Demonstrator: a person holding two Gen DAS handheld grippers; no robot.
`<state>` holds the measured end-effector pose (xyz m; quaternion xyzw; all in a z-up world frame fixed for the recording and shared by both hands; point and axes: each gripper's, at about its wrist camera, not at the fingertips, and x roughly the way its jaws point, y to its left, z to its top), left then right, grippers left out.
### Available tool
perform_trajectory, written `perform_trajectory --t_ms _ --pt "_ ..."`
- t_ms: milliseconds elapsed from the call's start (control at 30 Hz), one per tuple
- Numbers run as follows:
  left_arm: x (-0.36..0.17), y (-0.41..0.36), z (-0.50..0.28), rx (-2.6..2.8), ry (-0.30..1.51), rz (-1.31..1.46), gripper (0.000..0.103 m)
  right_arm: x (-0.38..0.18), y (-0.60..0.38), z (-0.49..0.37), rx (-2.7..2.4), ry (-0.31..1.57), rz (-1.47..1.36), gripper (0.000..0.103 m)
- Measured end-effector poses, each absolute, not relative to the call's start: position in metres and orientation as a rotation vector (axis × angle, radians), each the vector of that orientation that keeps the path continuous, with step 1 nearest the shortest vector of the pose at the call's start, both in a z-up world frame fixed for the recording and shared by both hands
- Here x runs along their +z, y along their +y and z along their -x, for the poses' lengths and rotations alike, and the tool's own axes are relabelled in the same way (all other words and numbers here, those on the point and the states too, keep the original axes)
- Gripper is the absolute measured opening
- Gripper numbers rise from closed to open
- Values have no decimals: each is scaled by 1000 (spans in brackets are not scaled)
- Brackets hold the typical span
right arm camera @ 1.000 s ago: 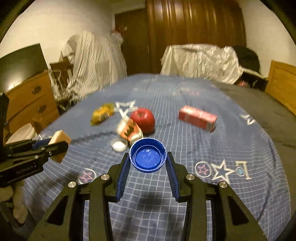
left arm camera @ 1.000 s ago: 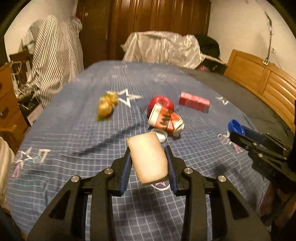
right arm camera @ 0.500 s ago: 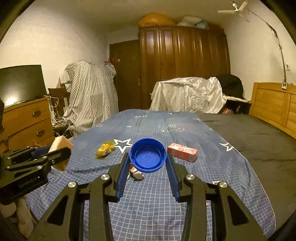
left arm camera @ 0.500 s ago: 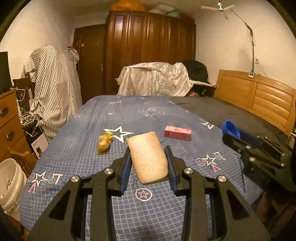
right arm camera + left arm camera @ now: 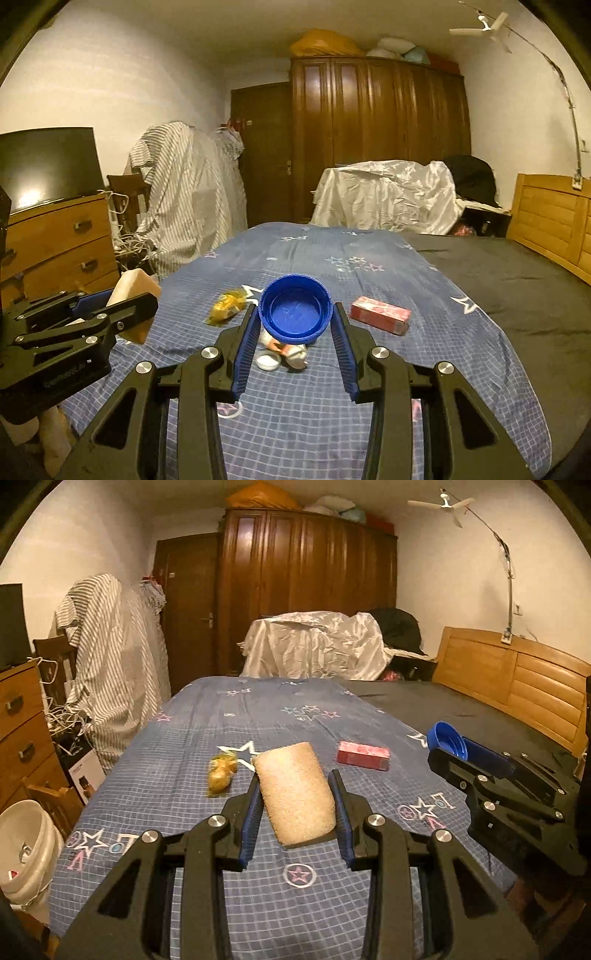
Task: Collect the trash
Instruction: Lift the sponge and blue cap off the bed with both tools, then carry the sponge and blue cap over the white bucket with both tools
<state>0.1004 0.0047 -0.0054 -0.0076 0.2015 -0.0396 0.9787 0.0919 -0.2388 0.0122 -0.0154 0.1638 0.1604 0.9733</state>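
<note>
My left gripper (image 5: 297, 812) is clamped on a tan sponge (image 5: 295, 799), held in the air above the blue checked bedspread (image 5: 258, 716). My right gripper (image 5: 295, 332) pinches a blue plastic lid (image 5: 294, 313) by its rim, hollow side facing the camera, with nothing inside it. On the bed lie a crumpled yellow wrapper (image 5: 221, 771) and a red carton (image 5: 364, 755), well apart. In the right wrist view, a crushed red and white can (image 5: 286, 349) and a small white cap (image 5: 268, 362) lie just beside each other, partly hidden behind the lid. A white bucket (image 5: 22, 849) stands on the floor left of the bed; I see scraps in it but cannot tell what they are
</note>
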Motion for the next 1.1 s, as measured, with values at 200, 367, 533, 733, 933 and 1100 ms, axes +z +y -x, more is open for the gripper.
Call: perform_trajectory --t_ms 200,367,533,733,933,1100 --pt "5 46 -97 5 390 40 33 27 -191 -105 407 320 52 41" --pt "14 87 -92 82 382 49 33 41 -139 -116 491 322 70 41" --pt "22 136 -82 172 380 57 33 53 -75 -122 605 341 82 41" --pt "27 200 -66 293 396 93 33 66 21 -121 752 368 122 41" --pt "31 266 -44 415 423 133 33 75 126 -116 900 409 179 41" --pt "27 322 -32 497 473 177 33 73 217 -121 1006 485 235 41"
